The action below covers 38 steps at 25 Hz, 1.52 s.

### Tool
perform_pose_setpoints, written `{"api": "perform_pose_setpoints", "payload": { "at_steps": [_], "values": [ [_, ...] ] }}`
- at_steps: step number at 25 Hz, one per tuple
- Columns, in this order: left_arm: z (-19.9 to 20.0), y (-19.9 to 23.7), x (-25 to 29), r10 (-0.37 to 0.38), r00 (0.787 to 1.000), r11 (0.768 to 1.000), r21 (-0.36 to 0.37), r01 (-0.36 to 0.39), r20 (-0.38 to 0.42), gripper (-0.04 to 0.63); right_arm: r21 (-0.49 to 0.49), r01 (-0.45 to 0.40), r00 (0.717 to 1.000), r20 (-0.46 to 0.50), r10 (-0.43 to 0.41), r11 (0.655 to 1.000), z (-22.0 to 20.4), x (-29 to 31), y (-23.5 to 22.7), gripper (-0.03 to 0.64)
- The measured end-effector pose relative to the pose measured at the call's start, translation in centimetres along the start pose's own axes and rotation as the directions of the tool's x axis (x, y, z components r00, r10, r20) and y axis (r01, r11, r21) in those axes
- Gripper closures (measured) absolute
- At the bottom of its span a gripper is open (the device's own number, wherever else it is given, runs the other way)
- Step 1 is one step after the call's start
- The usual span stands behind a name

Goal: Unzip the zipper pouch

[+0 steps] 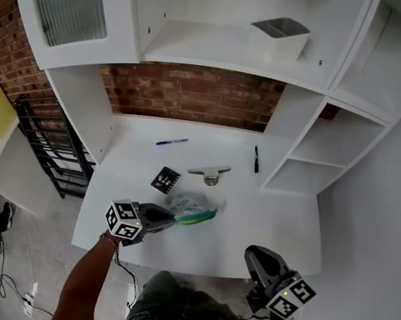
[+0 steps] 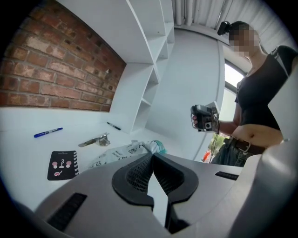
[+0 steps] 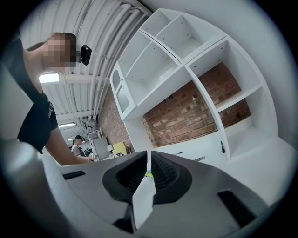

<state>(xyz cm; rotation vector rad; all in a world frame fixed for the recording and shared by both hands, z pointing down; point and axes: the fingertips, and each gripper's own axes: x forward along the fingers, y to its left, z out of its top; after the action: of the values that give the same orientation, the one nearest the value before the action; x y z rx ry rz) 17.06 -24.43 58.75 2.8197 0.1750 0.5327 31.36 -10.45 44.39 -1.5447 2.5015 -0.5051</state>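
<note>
The zipper pouch (image 1: pixel 192 210) lies flat on the white desk (image 1: pixel 282 211), near the middle of its front half. It is pale and printed, with a teal-green edge along the side nearest me. I take that edge for the zipper line, though I cannot pick out the pull tab in any view.

My left gripper (image 1: pixel 171 221) sits just beside the pouch's left end, angled down at it. In the left gripper view the jaws (image 2: pixel 152 155) are pressed together with nothing between them, and the pouch (image 2: pixel 118 154) lies right beyond their tips. I cannot tell whether they touch it. I judge this as lining up to pin or pinch that end.

My right gripper (image 1: pixel 252 254) hangs off the desk's front edge, well apart from the pouch. It is also closed and empty (image 3: pixel 148 155), probably waiting to take the pull. Both will need to open first.

Behind the pouch are 4 loose items: a black card (image 1: pixel 165 180), a metal clip (image 1: pixel 210 172), a blue pen (image 1: pixel 171 142) and a black marker (image 1: pixel 257 159), all out of the way.
</note>
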Motion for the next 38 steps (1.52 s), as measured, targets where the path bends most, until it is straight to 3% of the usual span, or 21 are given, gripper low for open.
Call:
{"api": "perform_pose_setpoints", "payload": {
  "at_steps": [5,10,20,24,26,30,34,36,38],
  "values": [
    [-4.4,-1.5,0.7,0.037,0.991,0.999,0.01,-0.036,-0.128,0.589,-0.007,-0.007,1.0,-0.007,0.007,1.0,-0.1,0.3,0.3,0.606],
    [-7.7,-2.2,1.2,0.048,0.98,0.998,-0.026,-0.054,-0.192,0.589,-0.012,-0.005,1.0,-0.018,0.005,1.0,-0.4,0.1,0.6,0.606],
    [-8.9,-2.5,1.2,0.122,0.983,0.987,-0.084,-0.134,-0.134,0.581,-0.026,0.029,0.999,-0.038,-0.03,0.999,-0.6,-0.5,0.5,0.606],
    [-9.1,-3.3,0.7,0.173,0.981,0.973,-0.139,-0.184,-0.088,0.464,-0.036,0.071,0.996,-0.053,-0.073,0.997,-1.1,-0.4,0.0,0.606],
    [-9.2,-3.7,0.1,0.22,0.973,0.965,-0.132,-0.228,-0.072,0.451,-0.036,0.083,0.995,-0.049,-0.085,0.996,-1.1,-0.2,0.0,0.606],
    [-7.2,-4.7,-2.1,0.329,0.944,0.939,-0.116,-0.323,0.033,0.451,-0.054,0.13,0.99,-0.044,-0.132,0.99,-1.2,0.3,-0.6,0.609],
    [-4.2,-6.3,-4.9,0.419,0.894,0.906,-0.142,-0.399,0.159,0.451,-0.039,0.156,0.987,-0.033,-0.158,0.987,-1.5,0.8,-1.1,0.614],
    [-3.0,-6.9,-6.3,0.474,0.859,0.88,-0.145,-0.453,0.194,0.453,-0.033,0.154,0.987,-0.03,-0.155,0.988,-1.5,1.2,-1.0,0.615],
    [-2.0,-7.1,-8.1,0.563,0.799,0.826,-0.148,-0.543,0.211,0.478,-0.047,0.153,0.987,-0.033,-0.155,0.987,-1.5,1.7,-0.8,0.615]
  ]
}}
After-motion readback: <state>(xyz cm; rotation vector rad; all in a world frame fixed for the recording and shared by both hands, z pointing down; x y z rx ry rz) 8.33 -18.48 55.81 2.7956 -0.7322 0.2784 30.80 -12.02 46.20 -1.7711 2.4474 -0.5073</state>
